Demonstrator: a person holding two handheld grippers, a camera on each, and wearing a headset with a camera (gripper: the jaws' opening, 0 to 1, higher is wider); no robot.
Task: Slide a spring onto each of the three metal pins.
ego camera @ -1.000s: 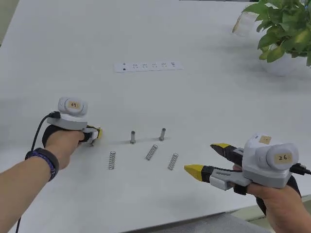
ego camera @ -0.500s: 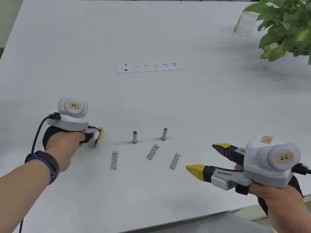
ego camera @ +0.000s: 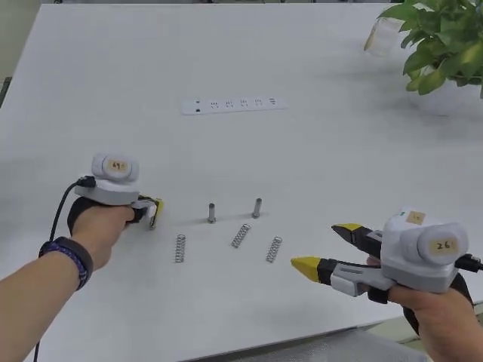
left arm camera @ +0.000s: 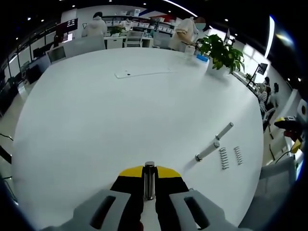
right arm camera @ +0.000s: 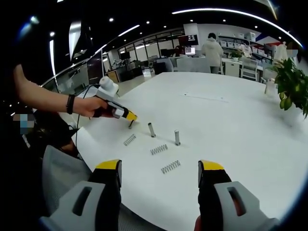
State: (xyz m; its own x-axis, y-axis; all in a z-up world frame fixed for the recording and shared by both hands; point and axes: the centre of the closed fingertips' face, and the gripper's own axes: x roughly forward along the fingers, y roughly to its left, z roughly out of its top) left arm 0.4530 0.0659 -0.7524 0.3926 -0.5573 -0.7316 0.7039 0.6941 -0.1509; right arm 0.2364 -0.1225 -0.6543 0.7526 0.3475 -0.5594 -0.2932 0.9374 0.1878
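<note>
My left gripper (ego camera: pixel 155 212) rests low on the white table at the left, shut on a short metal pin (left arm camera: pixel 149 180) that stands between its yellow tips. To its right, two more pins (ego camera: pixel 211 213) (ego camera: pixel 257 208) stand upright and apart. Three springs (ego camera: pixel 179 248) (ego camera: pixel 241 235) (ego camera: pixel 273 250) lie flat in a row in front of the pins. My right gripper (ego camera: pixel 326 247) hovers open at the front right, nothing between its jaws. In the right gripper view the nearest spring (right arm camera: pixel 171 167) lies ahead between the jaws, with the pins (right arm camera: pixel 152 130) (right arm camera: pixel 177 137) beyond.
A white power strip (ego camera: pixel 234 105) lies at the far middle of the table. A potted plant (ego camera: pixel 445 45) and a clear cup (ego camera: pixel 381 36) stand at the far right. The table's front edge runs just below the right gripper.
</note>
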